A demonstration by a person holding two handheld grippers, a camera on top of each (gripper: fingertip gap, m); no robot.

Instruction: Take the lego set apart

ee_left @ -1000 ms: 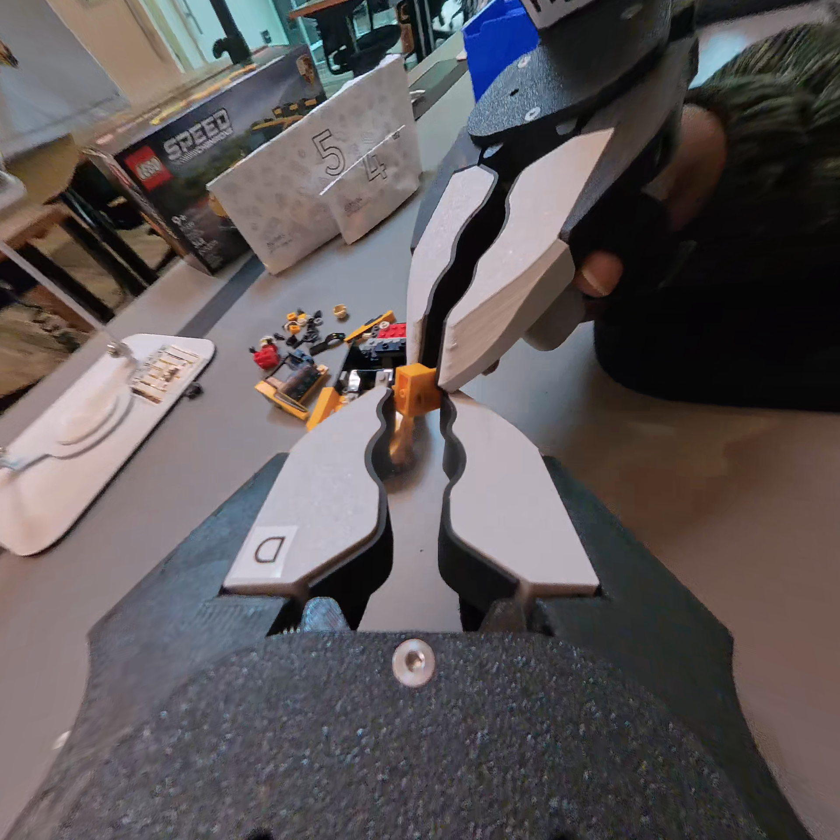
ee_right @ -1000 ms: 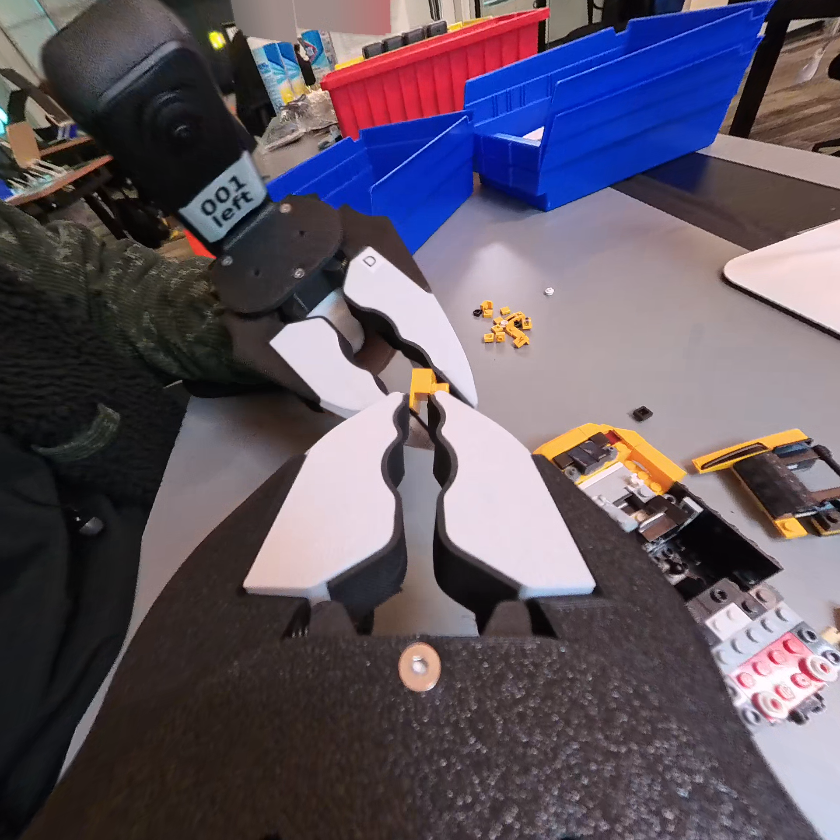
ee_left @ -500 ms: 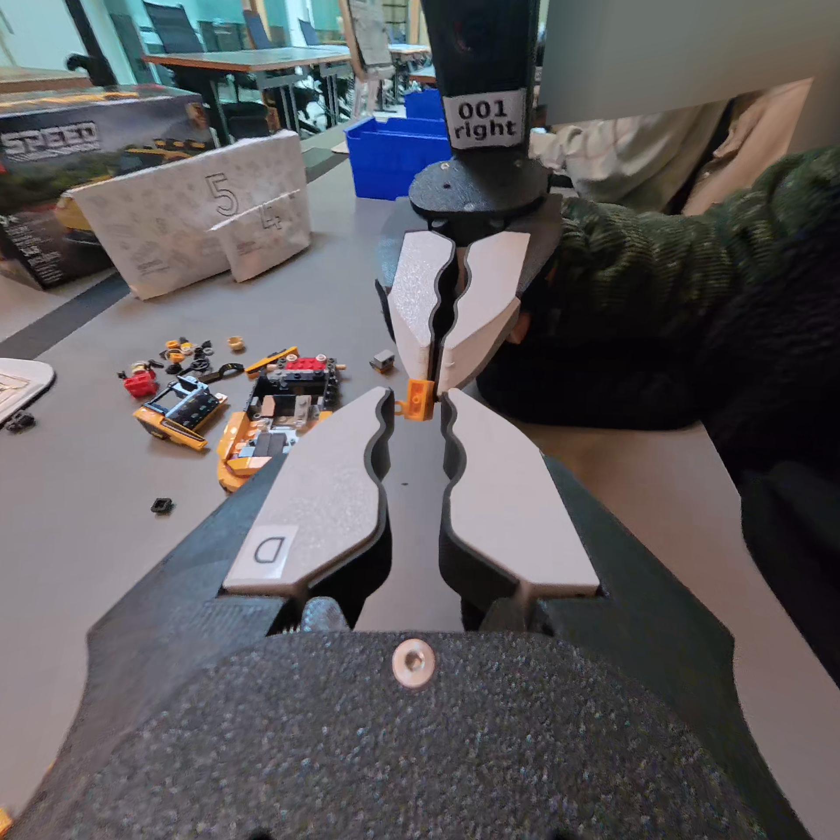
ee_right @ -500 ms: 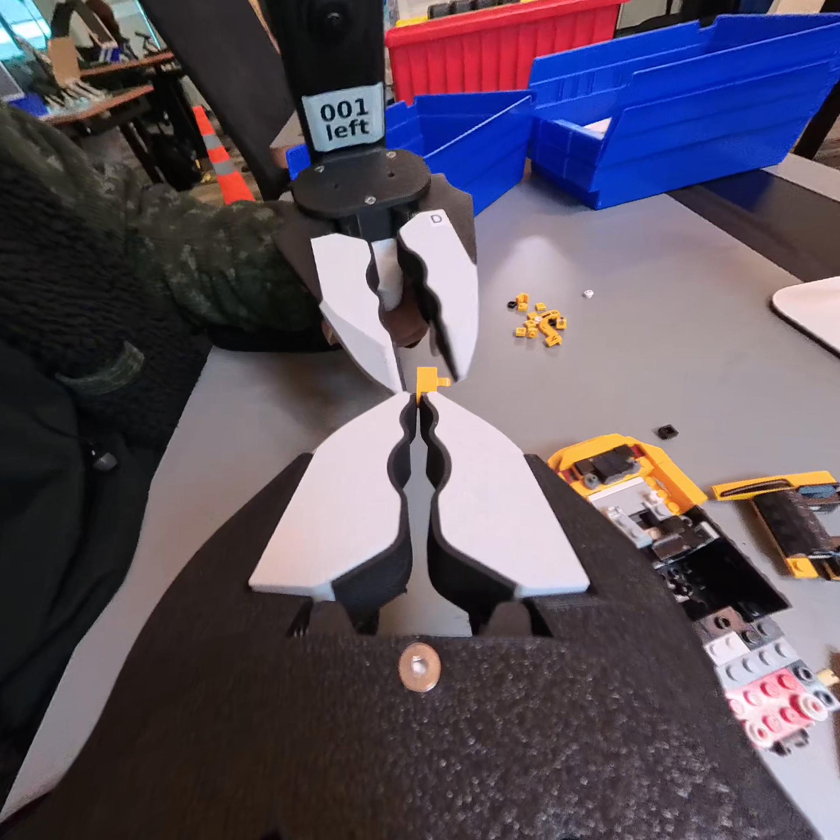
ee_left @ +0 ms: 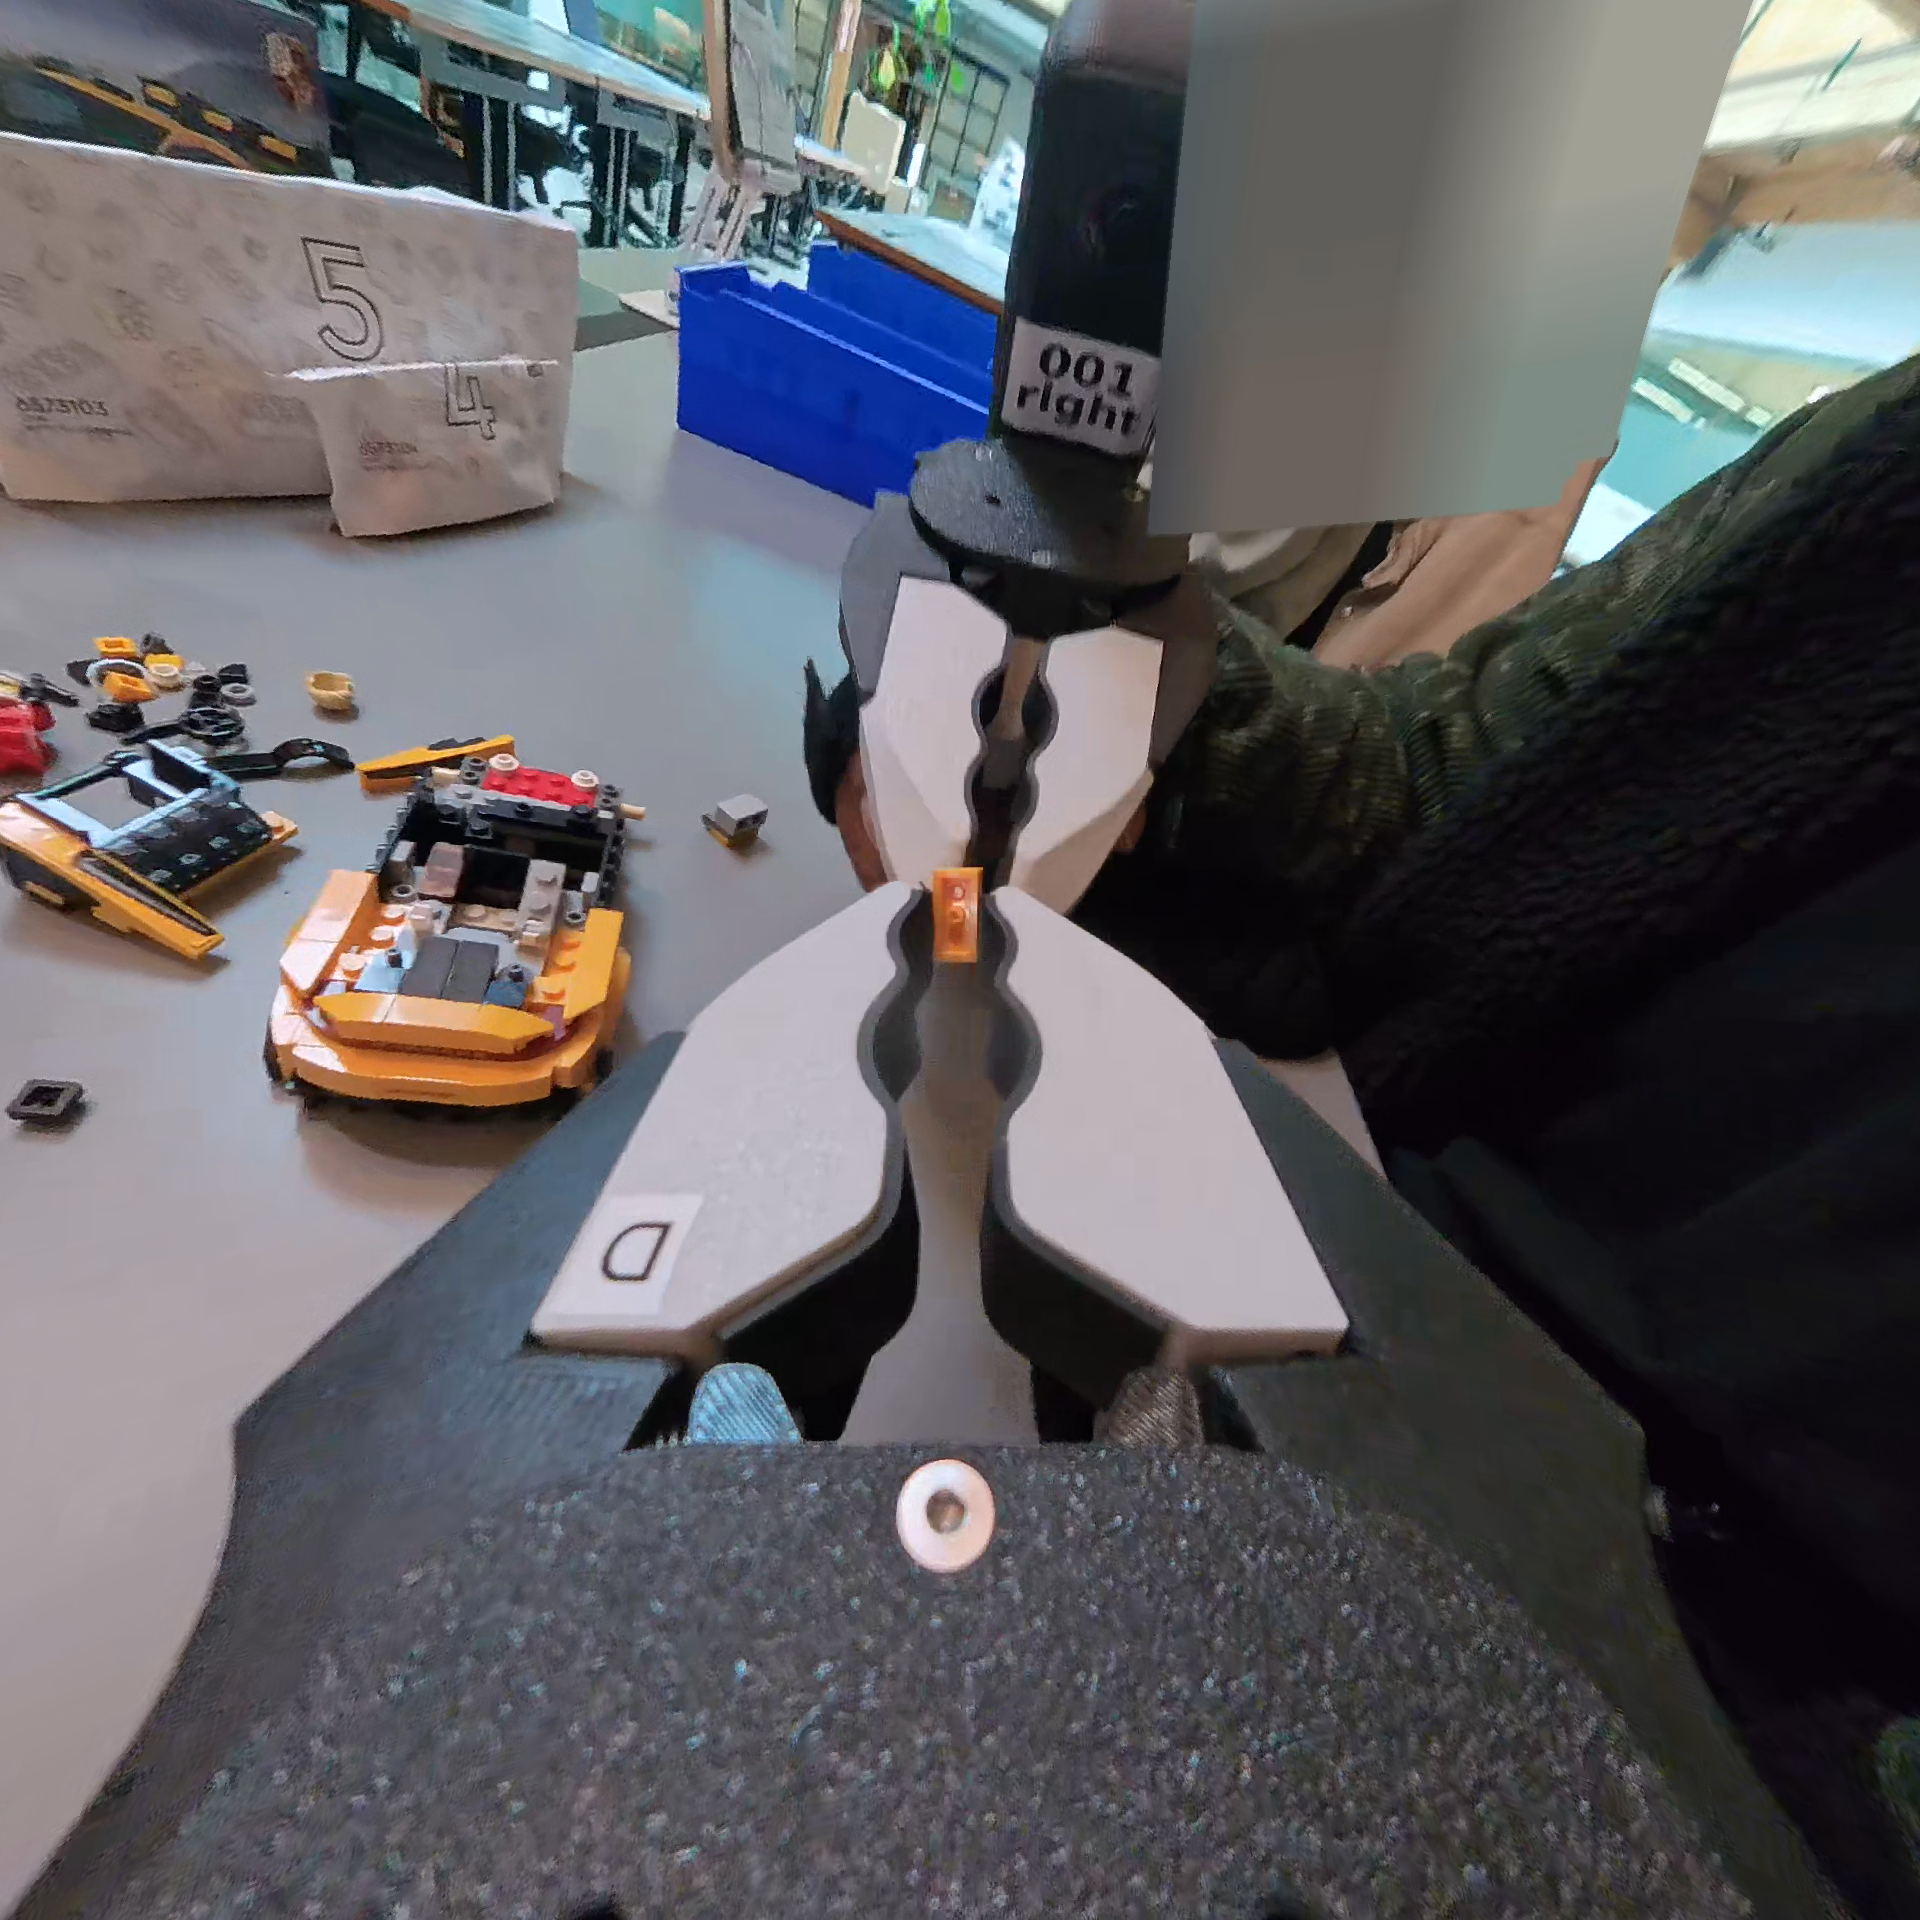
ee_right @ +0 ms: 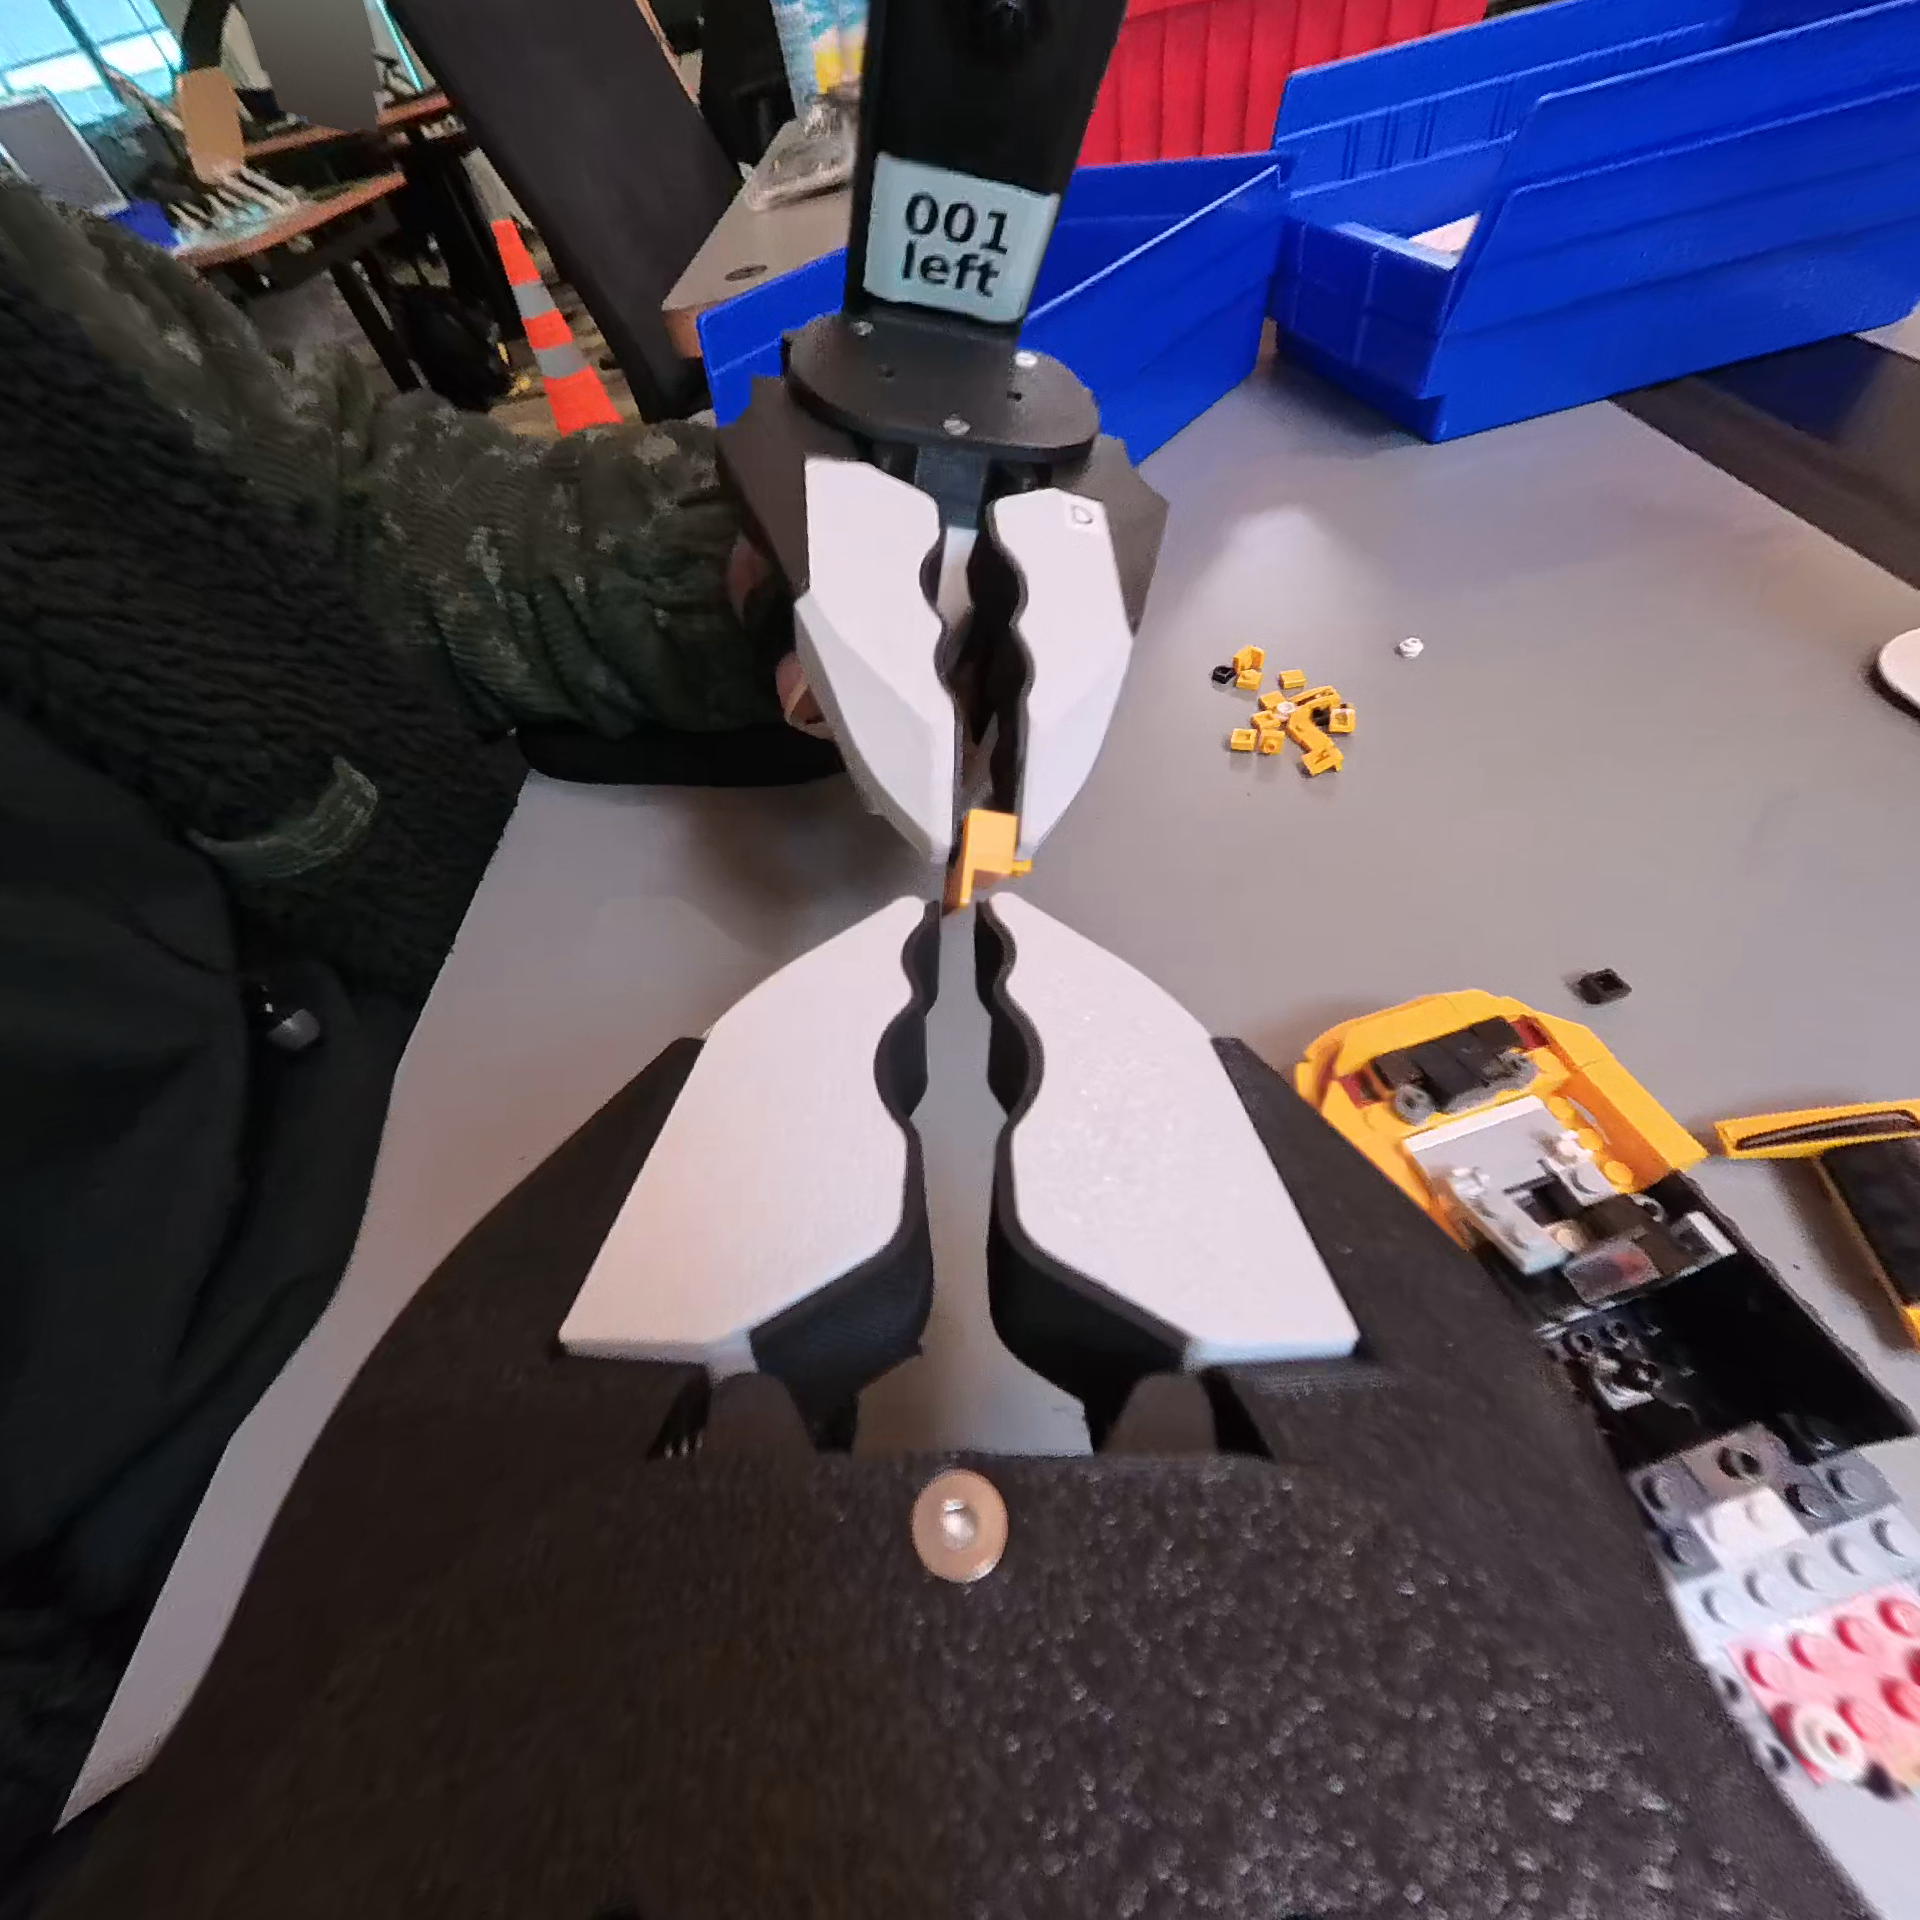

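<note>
- We now have both grippers nose to nose above the table (ee_left: pixel 623 582), where a second ago they met at an angle
- Orange piece (ee_left: pixel 956 914) sits pinched at the tips of our left gripper (ee_left: pixel 951 920), jaws clenched on it
- In the right wrist view the same orange piece (ee_right: pixel 985 854) pokes down from the left gripper (ee_right: pixel 982 831) toward our right gripper (ee_right: pixel 958 902)
- Right gripper jaws are nearly closed; its tips reach the piece's lower edge, but we cannot tell if they grip it
- Half a second ago the piece lay more in the right tips; now it sits deep in the left: looks like a handover or a pull-apart of a two-part bit
- Car (ee_left: pixel 447 987) is half stripped on the table, roof panel (ee_left: pixel 125 842) off beside it
- Small orange pile (ee_right: pixel 1288 717) lies well apart; likely drop spot
</note>
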